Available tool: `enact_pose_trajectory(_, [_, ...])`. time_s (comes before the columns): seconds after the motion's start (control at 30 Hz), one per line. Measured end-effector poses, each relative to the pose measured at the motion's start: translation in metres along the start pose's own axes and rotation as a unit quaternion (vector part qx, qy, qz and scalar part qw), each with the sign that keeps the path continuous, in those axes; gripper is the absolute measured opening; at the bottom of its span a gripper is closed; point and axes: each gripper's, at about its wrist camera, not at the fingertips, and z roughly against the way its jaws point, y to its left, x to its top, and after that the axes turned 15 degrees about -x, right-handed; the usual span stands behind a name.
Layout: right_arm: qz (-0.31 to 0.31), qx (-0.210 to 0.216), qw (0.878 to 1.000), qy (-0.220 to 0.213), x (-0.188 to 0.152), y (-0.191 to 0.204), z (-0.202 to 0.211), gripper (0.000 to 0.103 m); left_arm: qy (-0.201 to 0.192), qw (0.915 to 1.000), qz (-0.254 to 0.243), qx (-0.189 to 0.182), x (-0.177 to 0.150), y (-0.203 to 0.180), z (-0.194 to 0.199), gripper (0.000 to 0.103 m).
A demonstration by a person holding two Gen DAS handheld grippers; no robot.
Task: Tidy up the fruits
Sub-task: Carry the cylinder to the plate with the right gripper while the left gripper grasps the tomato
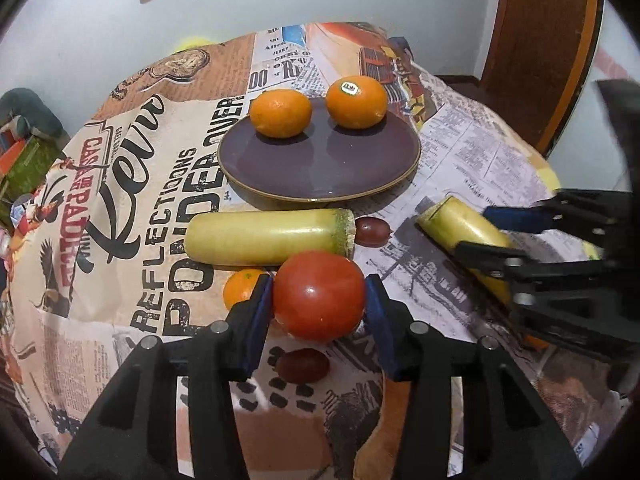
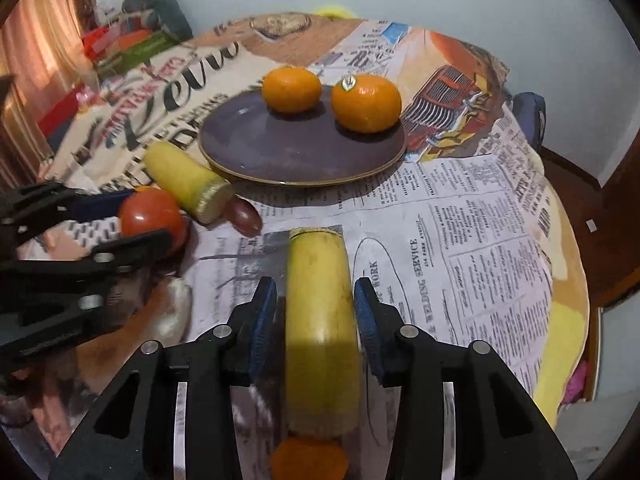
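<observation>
A purple plate [image 1: 320, 168] [image 2: 280, 152] holds two oranges [image 1: 281, 113] [image 1: 357, 101] at its far side. My left gripper [image 1: 319, 294] is shut on a red tomato [image 1: 319, 294], which also shows in the right wrist view [image 2: 150, 212]. My right gripper [image 2: 316, 300] straddles a yellow sugarcane piece [image 2: 320, 320] with small gaps at both pads, so it is open; it also shows in the left wrist view [image 1: 460, 220]. A second cane piece [image 1: 268, 236] [image 2: 188, 180] lies in front of the plate.
Two dark red grapes [image 1: 372, 231] [image 1: 302, 365] and a small orange [image 1: 242, 288] lie on the newspaper-print tablecloth [image 1: 480, 152]. Another orange [image 2: 308, 458] sits under my right gripper. Boxes [image 2: 120, 48] stand at the far left; a wooden door [image 1: 540, 40] stands far right.
</observation>
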Motion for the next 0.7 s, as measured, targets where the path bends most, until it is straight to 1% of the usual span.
enact_pose_trajectory(0.1, [-0.002,0.005,1.0,0.016,0.003,0.001,-0.013,0.037,-0.01,0.9998,0.005,-0.016,0.002,0.002,0.01,0.046])
enact_pose_trajectory(0.13, [-0.003,0.006,1.0,0.019,0.003,0.001,-0.017,0.034,-0.013,0.9996,0.009,-0.022,0.003,0.004,0.013,0.046])
enact_pose_trajectory(0.23, [-0.013,0.009,1.0,0.012,0.004,-0.001,-0.014,0.034,-0.025,0.9989,0.017,-0.036,0.007,0.008,0.025,0.046])
enact_pose_trajectory(0.47, [-0.039,0.013,0.999,-0.029,0.011,-0.014,0.018,0.033,-0.053,0.9962,0.038,-0.058,0.025,0.024,0.048,0.046])
enact_pose_trajectory(0.7, [-0.058,0.004,0.995,-0.079,0.032,-0.029,0.046,0.033,-0.085,0.9943,0.041,-0.05,0.048,0.039,0.067,0.046])
